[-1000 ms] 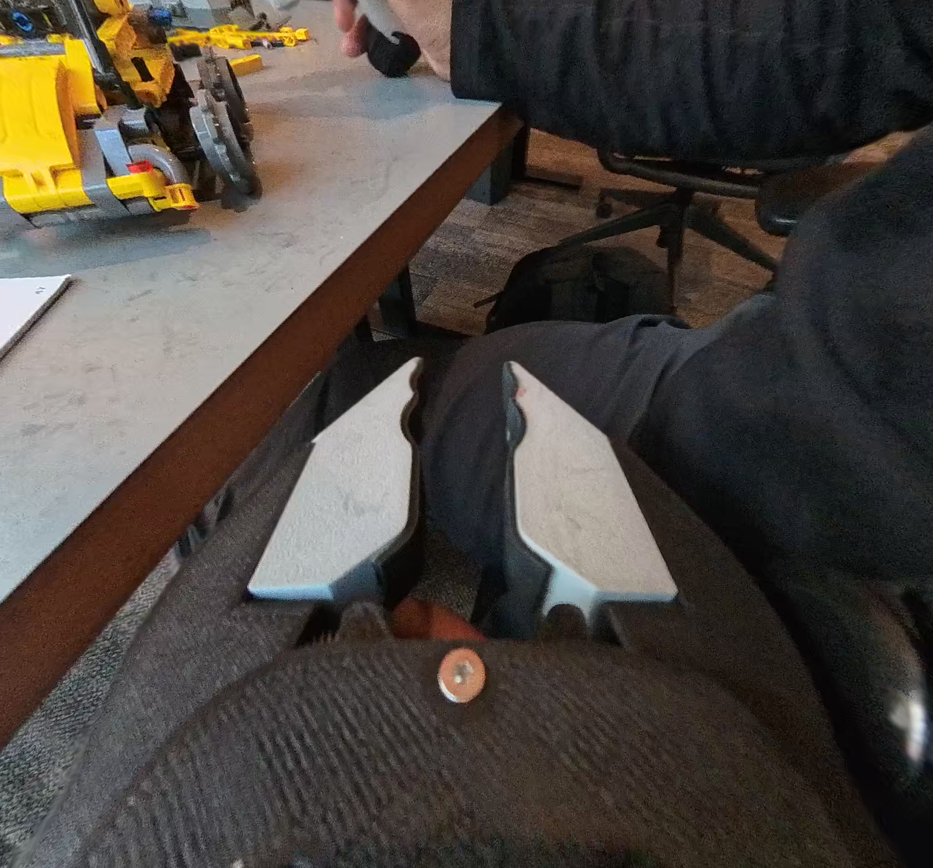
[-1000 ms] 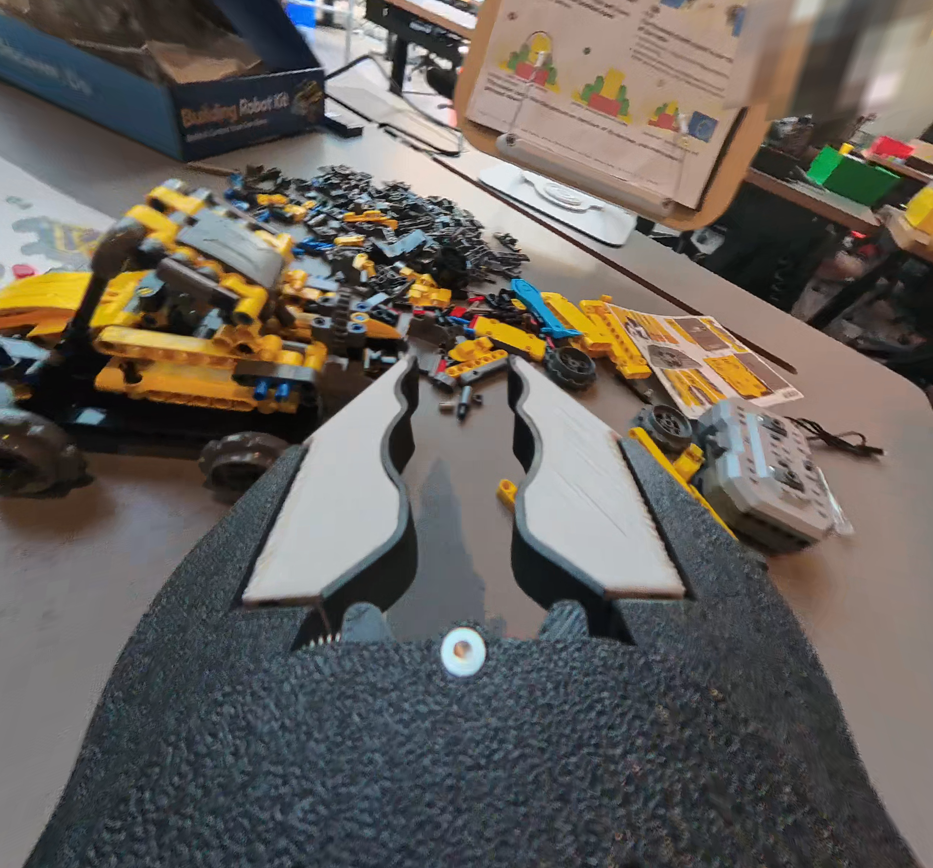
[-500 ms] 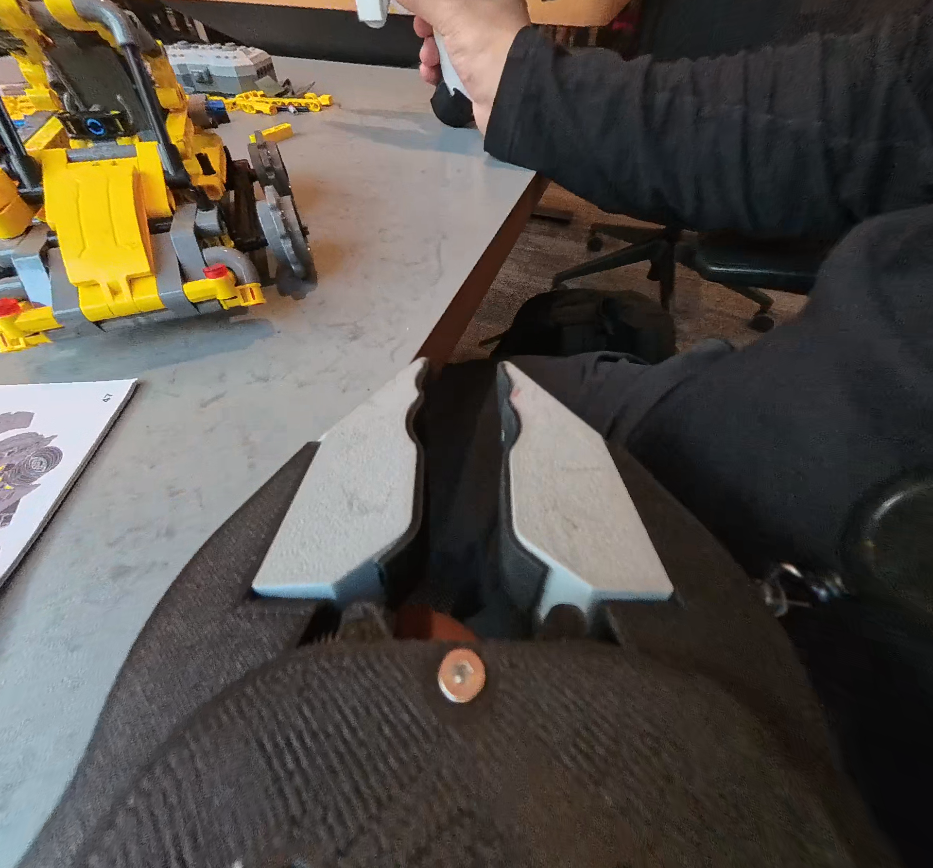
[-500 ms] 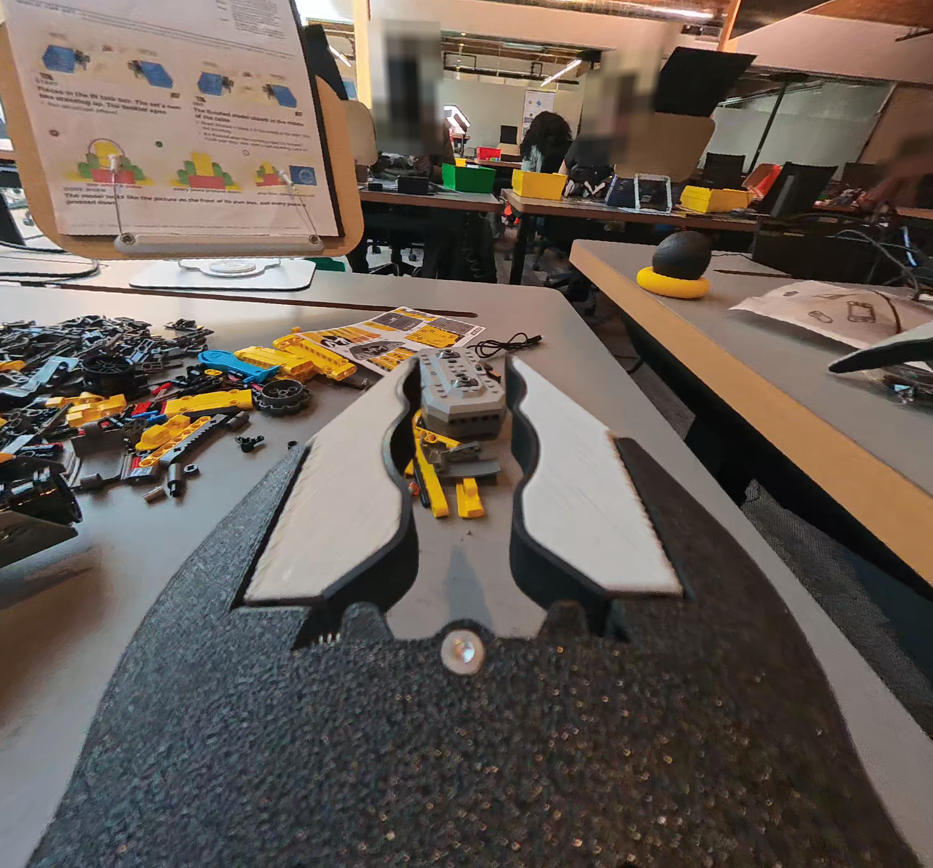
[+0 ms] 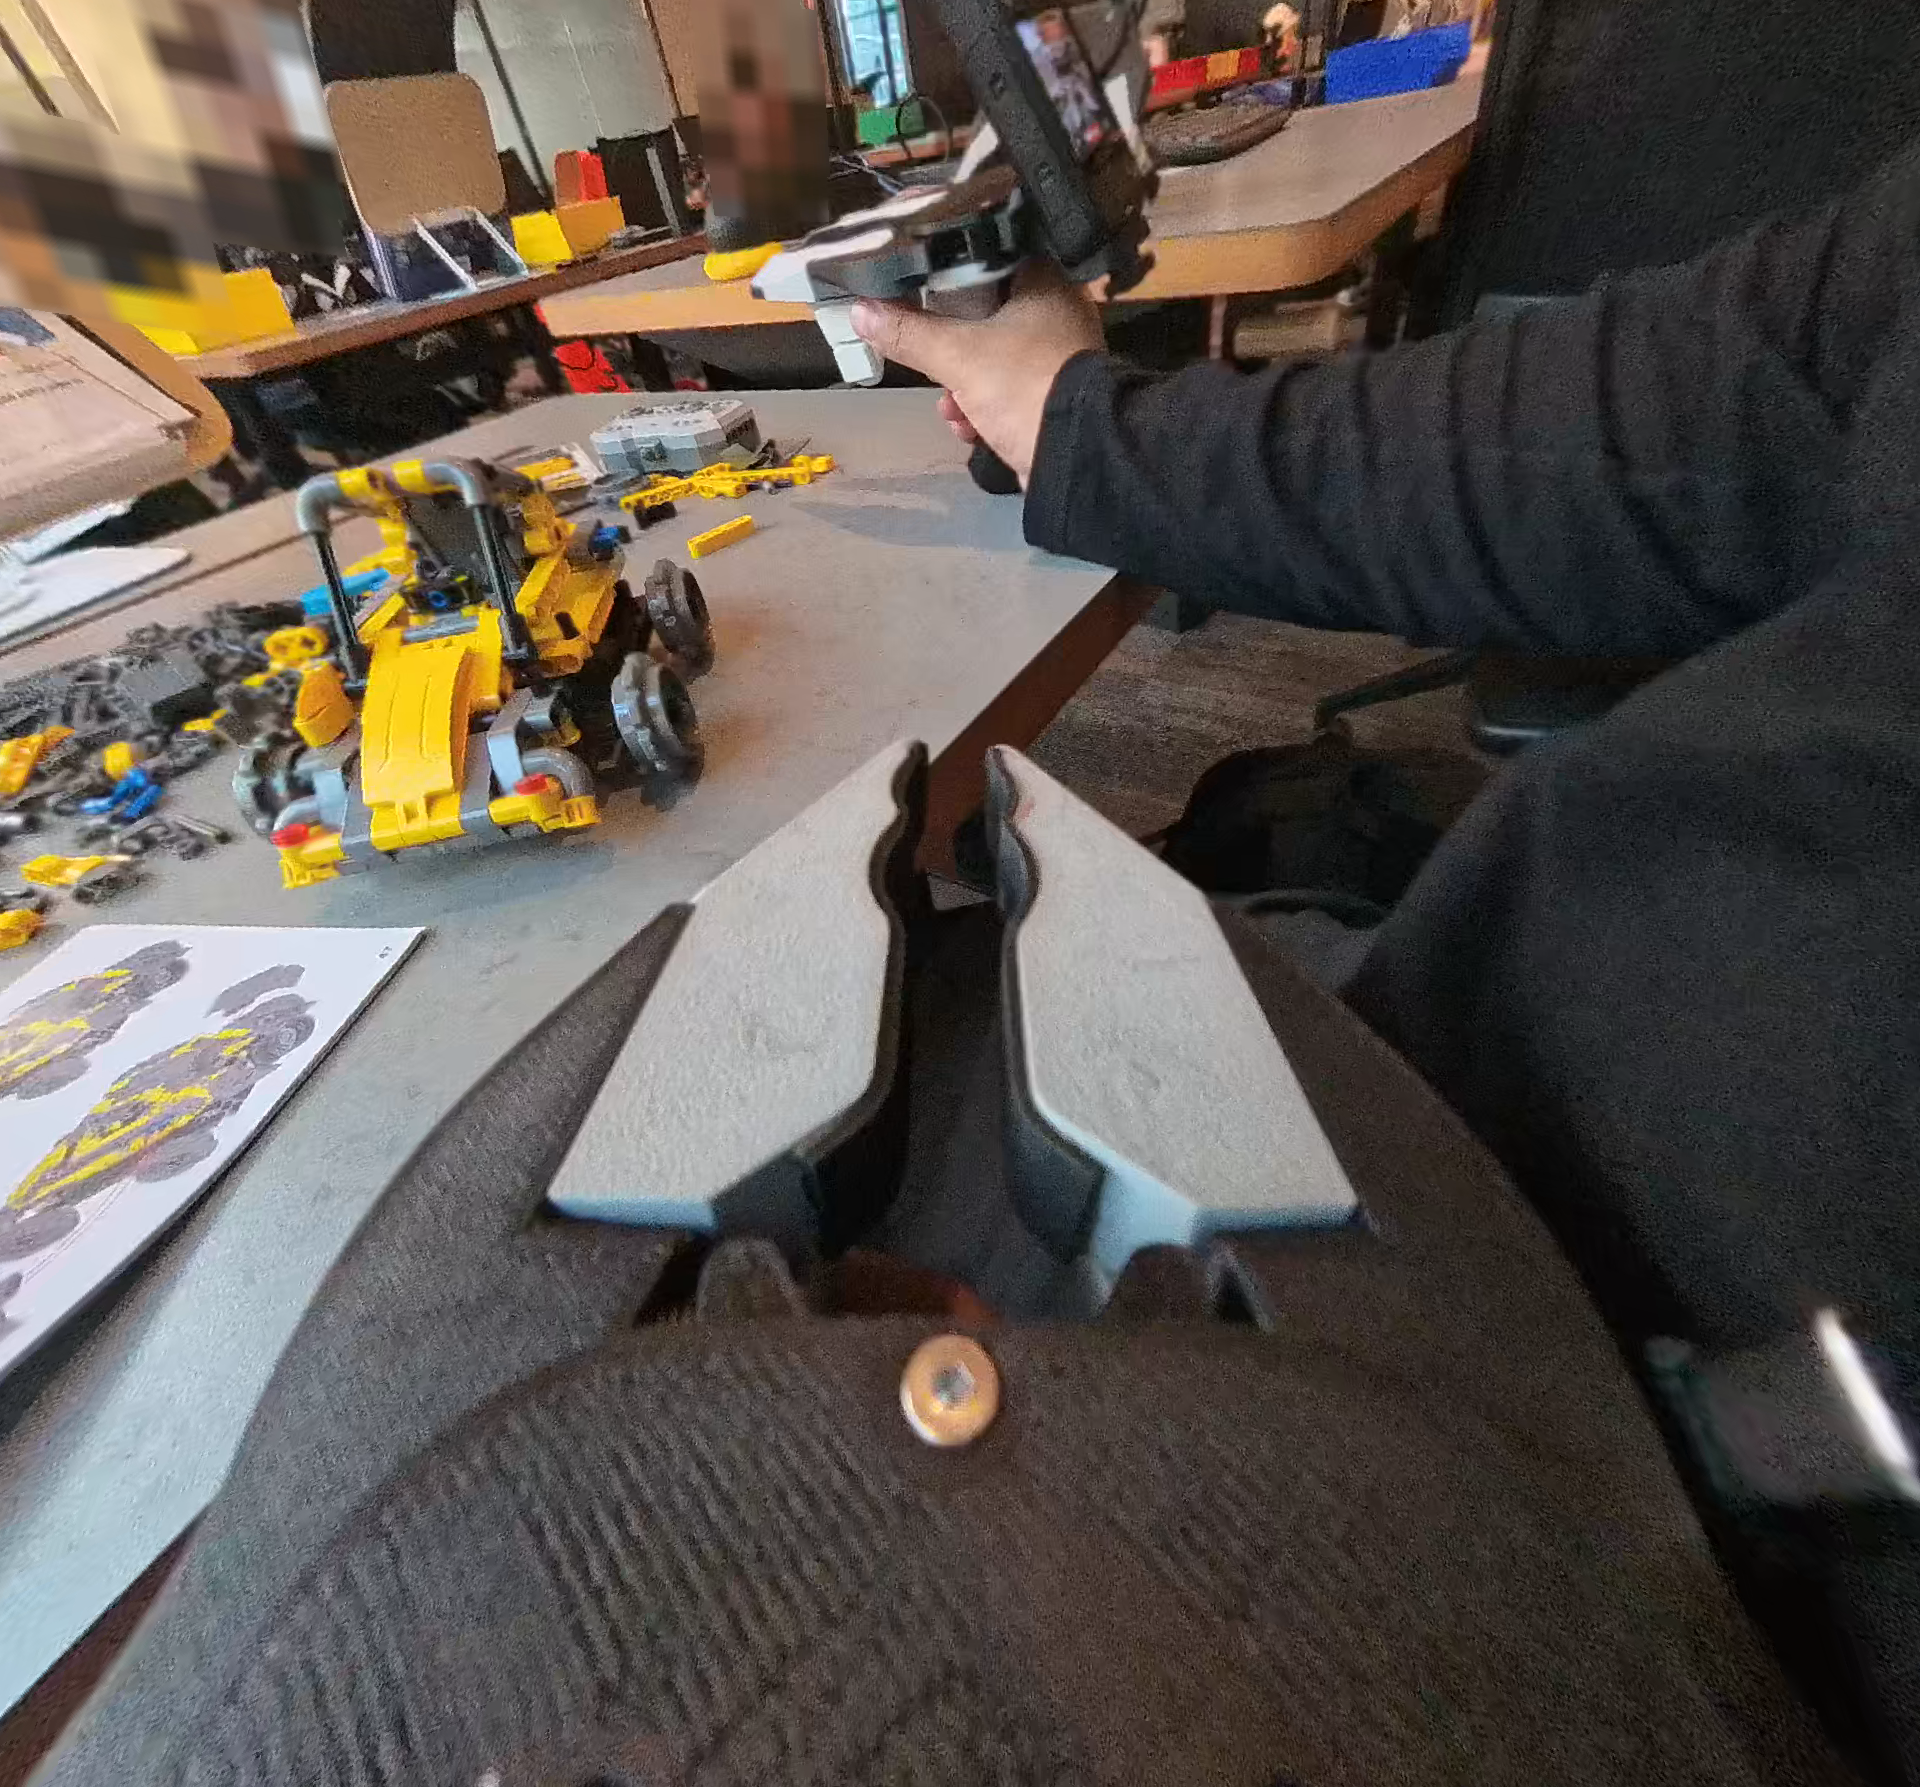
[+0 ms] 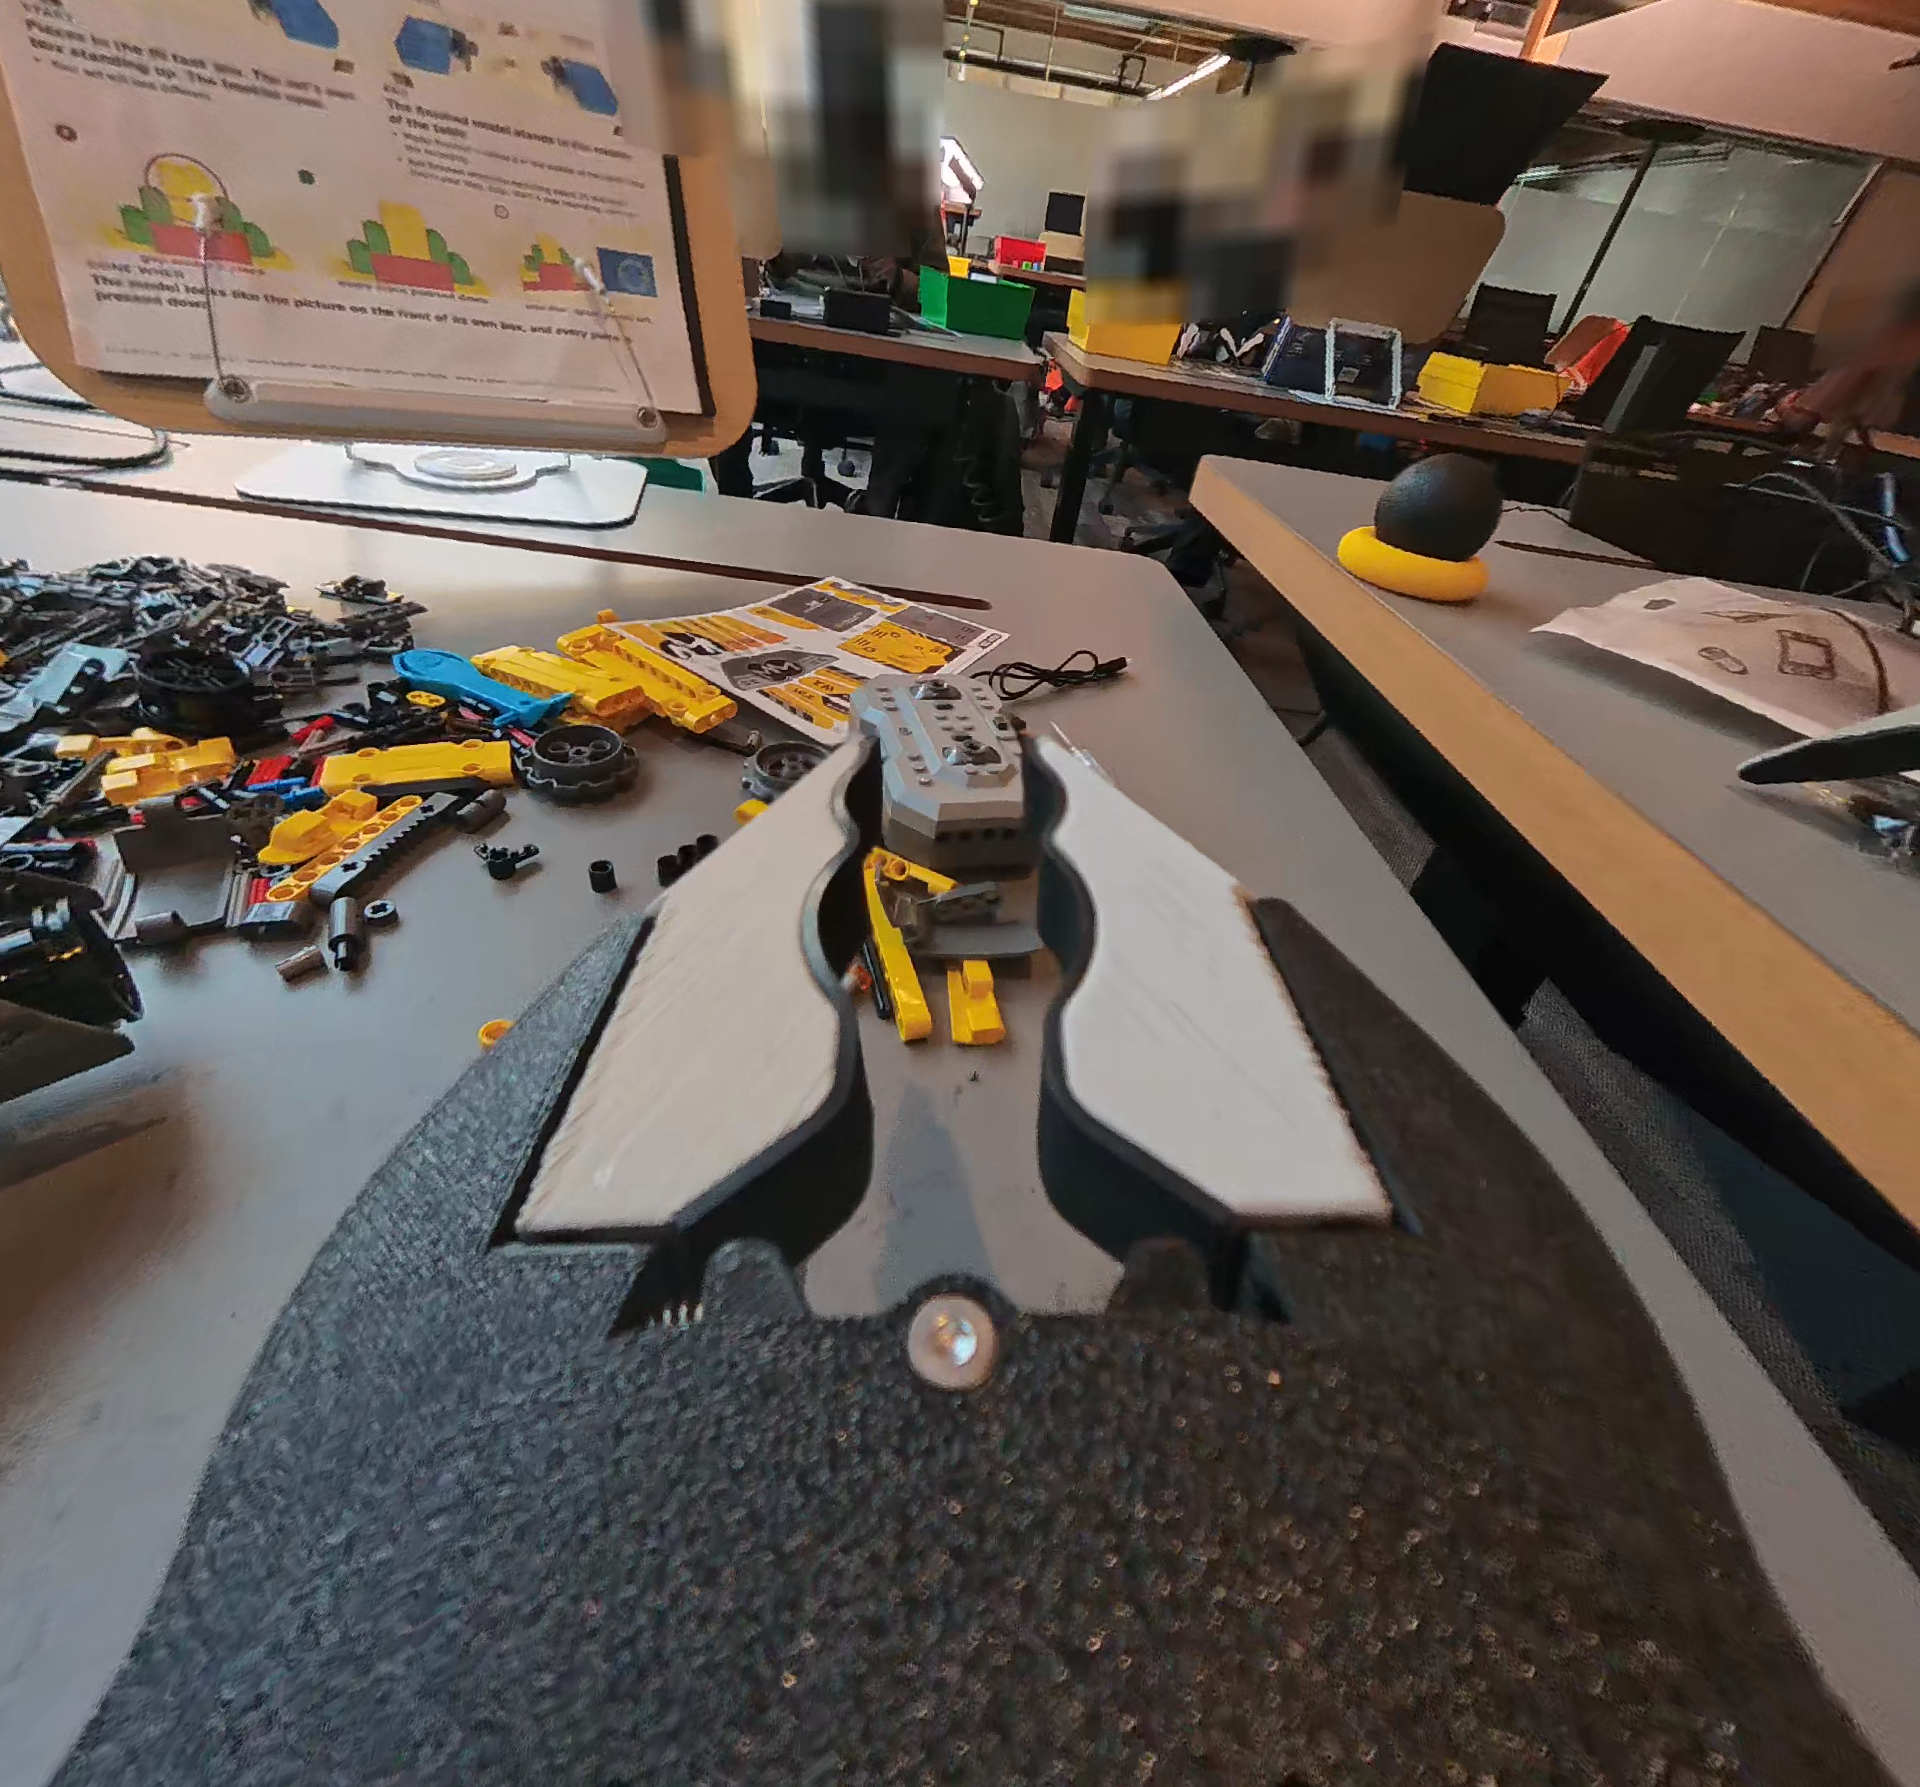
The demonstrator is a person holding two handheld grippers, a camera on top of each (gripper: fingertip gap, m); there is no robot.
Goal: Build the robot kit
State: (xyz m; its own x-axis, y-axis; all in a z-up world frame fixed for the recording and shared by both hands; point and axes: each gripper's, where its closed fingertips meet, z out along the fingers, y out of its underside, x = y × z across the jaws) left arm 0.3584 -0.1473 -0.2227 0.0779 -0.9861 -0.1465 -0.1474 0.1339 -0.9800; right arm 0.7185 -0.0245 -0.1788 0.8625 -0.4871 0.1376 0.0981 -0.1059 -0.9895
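Note:
My left gripper (image 5: 954,769) is empty, its jaws open by a narrow gap. It hovers over the near edge of the grey table (image 5: 883,615). A yellow and grey brick vehicle (image 5: 457,688) stands ahead to its left. My right gripper (image 6: 951,758) is open and empty. A grey block with studs (image 6: 951,761) lies on the table and shows between its tips, with yellow beams (image 6: 914,968) in front. In the left wrist view a hand holds the right gripper (image 5: 800,277) in the air, well above that grey block (image 5: 675,433).
A pile of loose black, yellow and blue parts (image 6: 208,698) covers the table's left. A printed sheet (image 6: 821,636) lies behind the block and a booklet (image 5: 156,1062) near me. A paper stand (image 6: 364,179) rises at the back. A second table (image 6: 1558,802) is to the right. Spacing between my two grippers at the tips: around 40 cm.
My left gripper rose from lap height beside the table to above its edge, and its jaws narrowed. My right gripper swung right from the vehicle to the grey block and now sits slightly closer.

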